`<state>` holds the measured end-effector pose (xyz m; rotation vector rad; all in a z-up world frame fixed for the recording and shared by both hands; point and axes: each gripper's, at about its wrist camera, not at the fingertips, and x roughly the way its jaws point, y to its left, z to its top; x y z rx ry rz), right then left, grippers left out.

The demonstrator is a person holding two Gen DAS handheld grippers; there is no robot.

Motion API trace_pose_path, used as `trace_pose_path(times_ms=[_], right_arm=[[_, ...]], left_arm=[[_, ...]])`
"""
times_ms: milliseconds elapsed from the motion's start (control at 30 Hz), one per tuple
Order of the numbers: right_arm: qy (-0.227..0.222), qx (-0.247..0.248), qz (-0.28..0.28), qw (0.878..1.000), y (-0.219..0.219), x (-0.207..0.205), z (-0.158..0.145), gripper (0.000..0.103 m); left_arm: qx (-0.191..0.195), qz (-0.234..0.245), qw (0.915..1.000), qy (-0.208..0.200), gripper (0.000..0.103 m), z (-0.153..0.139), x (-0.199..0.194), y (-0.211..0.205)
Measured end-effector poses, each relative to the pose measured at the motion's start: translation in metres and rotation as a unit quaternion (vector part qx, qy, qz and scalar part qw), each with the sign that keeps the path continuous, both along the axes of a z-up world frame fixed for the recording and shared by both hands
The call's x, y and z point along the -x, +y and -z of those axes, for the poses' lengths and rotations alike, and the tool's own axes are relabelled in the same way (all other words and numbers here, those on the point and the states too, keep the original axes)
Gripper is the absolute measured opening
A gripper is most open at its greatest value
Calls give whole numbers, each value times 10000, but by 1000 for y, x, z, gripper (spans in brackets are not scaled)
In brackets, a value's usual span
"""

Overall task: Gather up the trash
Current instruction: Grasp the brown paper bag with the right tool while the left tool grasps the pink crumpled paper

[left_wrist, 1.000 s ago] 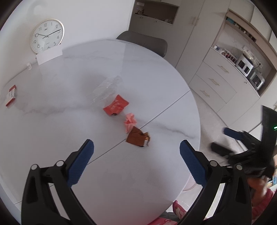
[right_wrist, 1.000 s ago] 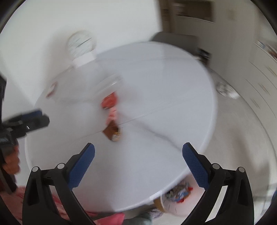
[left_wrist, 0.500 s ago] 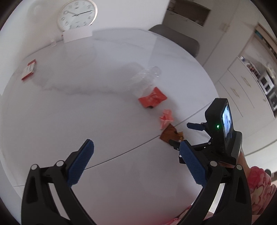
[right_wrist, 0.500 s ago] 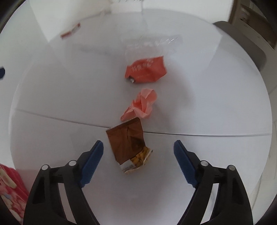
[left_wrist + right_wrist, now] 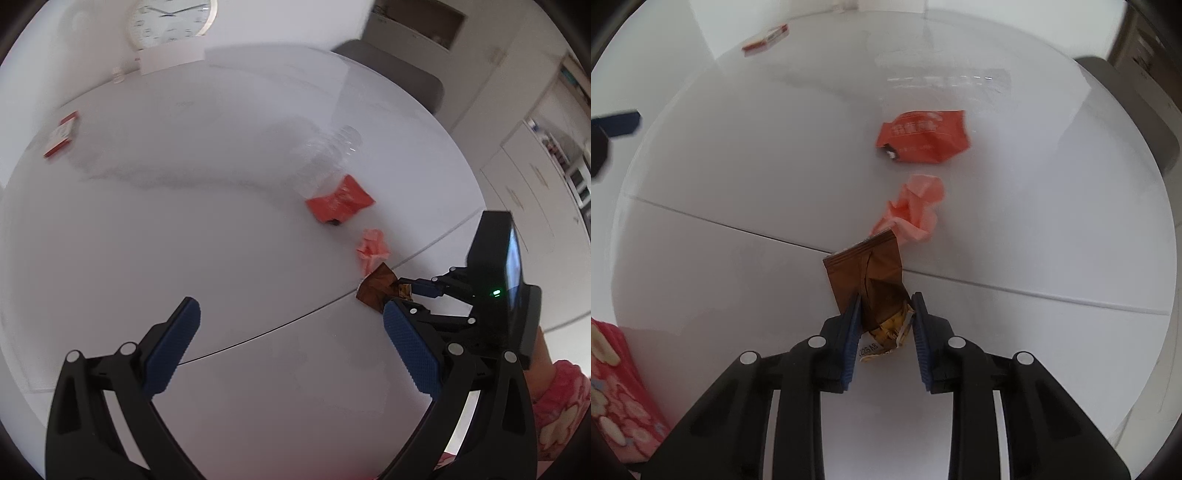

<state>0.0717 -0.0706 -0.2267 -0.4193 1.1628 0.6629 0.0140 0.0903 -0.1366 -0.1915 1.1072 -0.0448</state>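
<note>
In the left wrist view the left gripper [image 5: 291,328] hangs over the white table [image 5: 184,229] with its fingers [image 5: 173,343] spread wide, grasping nothing. In the right wrist view the right gripper [image 5: 886,325] has its fingers [image 5: 849,339] nearly together, pinching the near end of the brown wrapper [image 5: 871,280] at the frame's centre. Just beyond it lie a pink crumpled paper [image 5: 916,210] and a red packet [image 5: 925,136], then a clear plastic bottle [image 5: 325,158]. A red box [image 5: 766,38] sits upper left; a clock [image 5: 170,22] hangs at the top.
</note>
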Motion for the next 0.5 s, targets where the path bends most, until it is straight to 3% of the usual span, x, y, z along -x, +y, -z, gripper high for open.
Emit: trace_pose_path(times_ms=[267,500], right_arm=[[97,-719,1308,9887,-67,15,-28,27],[-22,-990,2167,9712,-127,34,-47,28]], left_arm=[[-237,984,9949,-4,92,33,-49,-64],[-300,1280,9904,435,67,81,-94,-108]])
